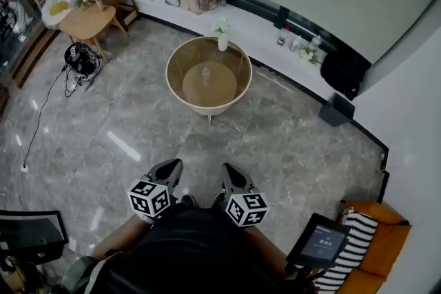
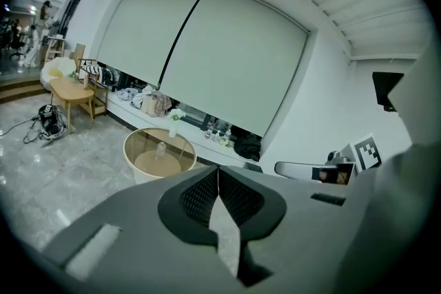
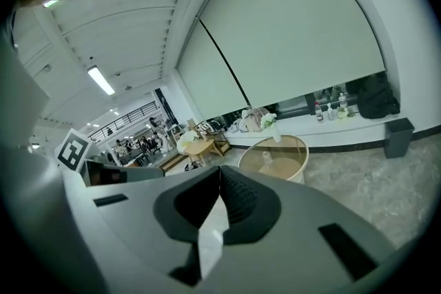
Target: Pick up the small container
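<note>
Left tongs (image 1: 175,164), held close to the person's body: jaws were together, nothing between them. Right tongs (image 1: 228,169), just beside: jaws likewise together, empty. Grey marble floor (image 1: 289,134) lay ahead. Round surface (image 1: 207,107) was well apart from both tongs. The small container (image 1: 204,74) stood near its middle, a white vase (image 1: 222,42) at its far rim.

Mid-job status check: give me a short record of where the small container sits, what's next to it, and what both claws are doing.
target: small container, upright near the middle of the round table
neighbour: white vase with flowers, at the table's far edge
left claw: shut, empty, held close to the person's body
right claw: shut, empty, beside the left claw
progress: container not yet reached; floor lies between claws and table
</note>
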Action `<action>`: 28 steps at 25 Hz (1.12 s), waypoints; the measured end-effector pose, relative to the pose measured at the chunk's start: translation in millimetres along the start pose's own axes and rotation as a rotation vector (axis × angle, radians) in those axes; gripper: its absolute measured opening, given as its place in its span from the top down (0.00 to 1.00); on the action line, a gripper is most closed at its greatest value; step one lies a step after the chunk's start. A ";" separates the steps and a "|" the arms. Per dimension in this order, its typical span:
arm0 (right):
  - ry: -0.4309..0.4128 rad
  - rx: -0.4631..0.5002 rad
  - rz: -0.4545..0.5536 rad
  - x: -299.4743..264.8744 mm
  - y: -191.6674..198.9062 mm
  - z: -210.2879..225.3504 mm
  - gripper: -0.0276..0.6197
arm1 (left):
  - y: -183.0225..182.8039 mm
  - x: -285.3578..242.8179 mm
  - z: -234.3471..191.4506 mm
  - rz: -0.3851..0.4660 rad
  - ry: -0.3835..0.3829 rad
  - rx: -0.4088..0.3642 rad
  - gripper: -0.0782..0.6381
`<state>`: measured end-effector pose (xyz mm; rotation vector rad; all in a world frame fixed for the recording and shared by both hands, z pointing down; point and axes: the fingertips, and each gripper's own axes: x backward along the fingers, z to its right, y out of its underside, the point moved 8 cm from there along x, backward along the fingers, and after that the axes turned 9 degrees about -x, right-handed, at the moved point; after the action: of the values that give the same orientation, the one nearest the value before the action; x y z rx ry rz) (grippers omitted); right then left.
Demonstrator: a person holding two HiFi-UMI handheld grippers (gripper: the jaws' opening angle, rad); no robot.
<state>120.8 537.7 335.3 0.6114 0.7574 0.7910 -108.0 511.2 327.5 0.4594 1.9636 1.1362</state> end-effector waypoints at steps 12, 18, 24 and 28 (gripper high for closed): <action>-0.034 -0.019 -0.063 9.3 5.4 29.5 0.95 | 25.7 -4.1 26.7 -0.037 -0.065 0.034 0.89; 0.002 -0.025 -0.072 -3.2 6.3 19.7 0.95 | 23.9 -6.0 12.4 -0.049 -0.016 0.032 0.89; 0.081 -0.036 -0.063 -69.0 1.9 -31.2 0.95 | -5.0 4.4 -83.4 -0.039 0.028 0.072 0.89; 0.109 -0.020 -0.040 -66.5 -5.8 -18.3 0.95 | -12.3 -10.8 -81.4 -0.020 0.059 0.065 0.89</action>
<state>77.2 484.8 344.5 0.5366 0.8582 0.7996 -164.6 452.7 344.3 0.4443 2.0565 1.0873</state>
